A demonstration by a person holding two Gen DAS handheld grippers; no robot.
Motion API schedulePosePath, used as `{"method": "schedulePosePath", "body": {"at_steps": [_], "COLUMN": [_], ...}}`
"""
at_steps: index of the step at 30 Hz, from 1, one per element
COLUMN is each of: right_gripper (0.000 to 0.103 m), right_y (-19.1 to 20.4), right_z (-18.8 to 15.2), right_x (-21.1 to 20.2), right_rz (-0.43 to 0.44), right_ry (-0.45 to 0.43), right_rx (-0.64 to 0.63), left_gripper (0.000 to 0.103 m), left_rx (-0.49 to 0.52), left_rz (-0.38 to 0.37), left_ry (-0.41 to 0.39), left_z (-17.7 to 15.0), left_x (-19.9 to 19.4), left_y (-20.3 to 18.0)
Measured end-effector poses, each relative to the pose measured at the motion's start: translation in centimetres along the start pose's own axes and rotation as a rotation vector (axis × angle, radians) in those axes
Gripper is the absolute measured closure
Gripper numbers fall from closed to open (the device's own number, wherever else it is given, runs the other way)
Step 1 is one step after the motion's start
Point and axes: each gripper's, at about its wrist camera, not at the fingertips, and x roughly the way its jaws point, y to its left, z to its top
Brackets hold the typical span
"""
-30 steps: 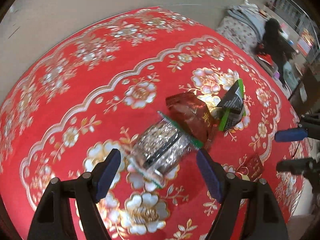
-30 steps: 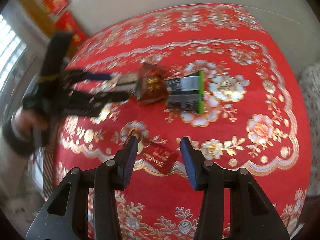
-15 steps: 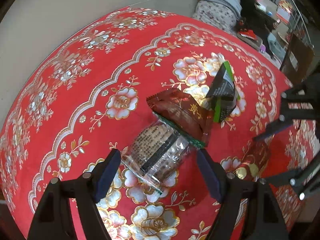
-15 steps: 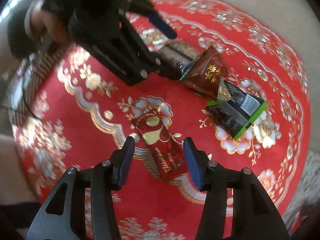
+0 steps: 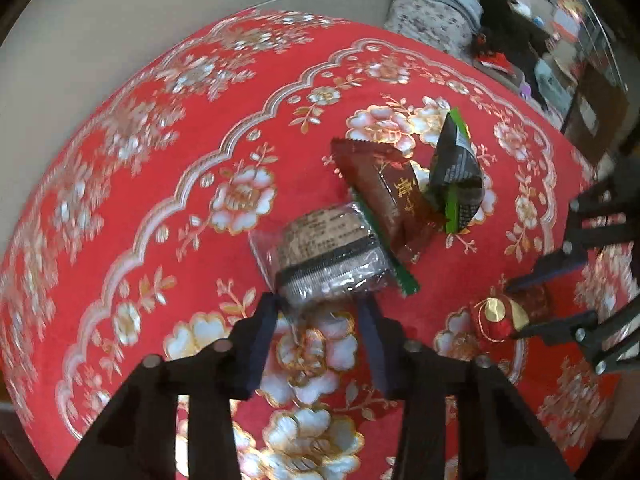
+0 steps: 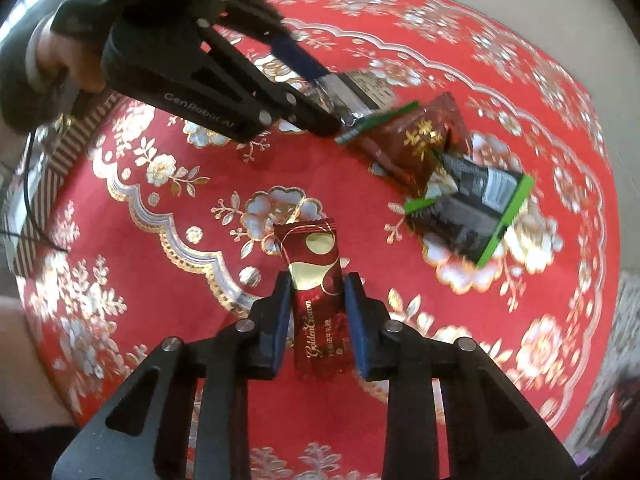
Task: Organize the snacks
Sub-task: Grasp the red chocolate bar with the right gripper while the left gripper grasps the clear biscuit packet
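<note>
Several snacks lie on a red floral tablecloth (image 5: pixel 168 184). My left gripper (image 5: pixel 320 312) has narrowed around the near end of a clear packet of dark biscuits (image 5: pixel 328 252); its pads touch the wrapper edge. Behind it lie a brown-red pouch (image 5: pixel 384 188) and a black-and-green pouch (image 5: pixel 456 176). My right gripper (image 6: pixel 314 292) has its pads against both sides of a red and gold Golden Crown bar (image 6: pixel 316 280). That bar also shows in the left wrist view (image 5: pixel 500 312), and the biscuit packet in the right wrist view (image 6: pixel 356 88).
The round table's far edge meets a pale floor (image 5: pixel 120 20). A pile of bedding (image 5: pixel 436 4) and furniture stand at the back right. A striped box (image 6: pixel 44 168) and a cable sit by the table's left edge in the right wrist view.
Both grippers have moved in and narrowed: the left onto the biscuit packet's near end, the right around the red bar.
</note>
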Motion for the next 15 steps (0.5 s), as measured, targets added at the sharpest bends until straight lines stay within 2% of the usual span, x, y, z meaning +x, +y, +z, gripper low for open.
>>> {"method": "schedulePosePath", "body": {"at_steps": [3,7,9,10,11,13,15], "right_gripper": [0.077,0.077,0.077,0.077,0.077,0.077,0.077], "right_y": [0.0,0.3,0.5,0.4,0.4,0.0,0.0], "right_z": [-1.3,-2.4,-2.9,-2.9,-3.1,-3.2,-3.5], "right_x": [-0.1,-0.2,-0.4,-0.3,-0.4,-0.4,-0.5], "right_rz": [0.023,0.028,0.027,0.029,0.034,0.045,0.053], "right_ry": [-0.024,-0.027,-0.026,-0.027,-0.032,-0.040,-0.045], "right_rx": [0.073,0.117,0.121,0.125,0.132,0.148,0.164], "left_gripper": [0.063,0.062,0.049,0.027,0.017,0.017,0.015], "left_rx": [-0.046,-0.058,-0.081,-0.098,-0.119,-0.139,-0.164], "left_rz": [-0.007,0.002,-0.012,-0.015,-0.010,-0.010,-0.016], "left_ry": [-0.013,-0.016,-0.022,-0.025,-0.036,-0.062,-0.056], "left_z": [-0.6,-1.0,-0.9,-0.7,-0.5,-0.1,0.6], "left_x": [-0.3,-1.2,-1.7,-2.0,-2.3,-2.8,-2.7], "left_y": [0.2,0.2,0.4,0.5,0.5,0.3,0.1]}}
